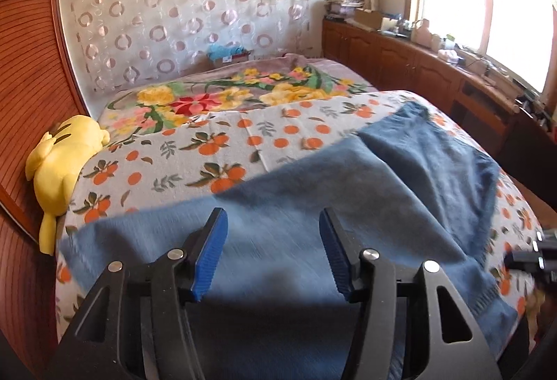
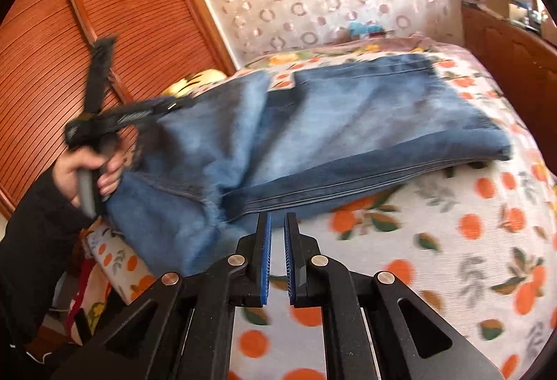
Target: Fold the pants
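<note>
The jeans (image 2: 348, 129) lie lengthwise across the orange-print bedspread (image 2: 435, 240), waist end nearest. The left gripper (image 1: 273, 251), jaws apart and empty, hovers above them; the right gripper (image 2: 277, 254), nearly clenched, seemingly holds nothing beside their hem.

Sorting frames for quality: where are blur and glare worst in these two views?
Left wrist view: window blown out white, jeans smeared. Right wrist view: the hand and left claw heavily motion-blurred, bedspread soft; both bend at the edges.
</note>
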### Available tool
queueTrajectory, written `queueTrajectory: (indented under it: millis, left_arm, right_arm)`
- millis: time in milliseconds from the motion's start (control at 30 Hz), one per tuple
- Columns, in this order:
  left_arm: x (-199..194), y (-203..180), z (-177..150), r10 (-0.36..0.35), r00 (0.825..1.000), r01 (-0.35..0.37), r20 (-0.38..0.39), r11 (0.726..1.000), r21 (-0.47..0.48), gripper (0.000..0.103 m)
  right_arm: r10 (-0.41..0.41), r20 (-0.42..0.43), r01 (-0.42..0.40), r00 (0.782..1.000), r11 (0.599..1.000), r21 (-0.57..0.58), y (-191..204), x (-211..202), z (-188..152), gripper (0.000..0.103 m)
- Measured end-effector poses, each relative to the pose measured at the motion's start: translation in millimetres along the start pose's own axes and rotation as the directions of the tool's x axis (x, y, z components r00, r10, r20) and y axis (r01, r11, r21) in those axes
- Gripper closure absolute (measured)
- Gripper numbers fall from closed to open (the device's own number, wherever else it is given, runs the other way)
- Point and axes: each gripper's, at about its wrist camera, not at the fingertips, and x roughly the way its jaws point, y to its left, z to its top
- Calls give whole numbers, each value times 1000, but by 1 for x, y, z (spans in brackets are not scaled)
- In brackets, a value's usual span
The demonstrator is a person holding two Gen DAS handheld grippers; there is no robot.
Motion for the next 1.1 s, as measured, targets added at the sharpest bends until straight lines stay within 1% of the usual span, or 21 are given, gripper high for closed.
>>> queueTrajectory:
  millis: [100,200,267,367,400,467,533,633,767,833,933,1100]
  left_arm:
    - [-2,-8,-15,10,1000,-10,-3,1000,25,47]
    - [-1,-11,-21,25,1000,-26,4,999,32,47]
    - [-2,-13,-22,42,999,-42,17,998,39,47]
    - [0,-15,-26,53,998,-55,33,997,47,47]
    - [2,-15,-28,56,998,-57,32,997,47,47]
    - [7,-15,-28,65,998,-65,7,997,48,47]
    - [6,-13,-28,61,998,-61,9,997,43,47]
    - [6,-12,-28,57,998,-57,3,998,38,47]
    - [6,-15,-29,73,997,-73,7,996,45,47]
    - [6,-15,-31,74,997,-74,7,996,44,47]
    - [6,-15,-31,71,997,-71,7,997,40,47]
    - [2,-15,-31,84,996,-84,28,996,25,47]
  right_arm:
    - [-53,21,53,998,999,5,-14,-10,1,92]
    - [-81,26,81,996,997,18,-23,-14,1,87]
    - [-116,26,115,993,993,24,-30,-16,2,79]
    - [-153,27,152,988,988,31,-36,-18,4,73]
    - [-163,27,162,986,986,31,-37,-19,4,71]
    - [-185,24,185,982,982,26,-38,-19,4,64]
    - [-202,19,201,979,979,26,-39,-16,5,60]
    - [-213,9,212,977,976,49,-47,-15,8,56]
    - [-217,5,216,976,973,82,-55,-13,15,52]
    - [-217,2,215,976,971,103,-62,-11,20,51]
    - [-178,-16,178,984,970,165,-75,-7,29,50]
    - [-179,-44,185,983,959,215,-88,0,36,50]
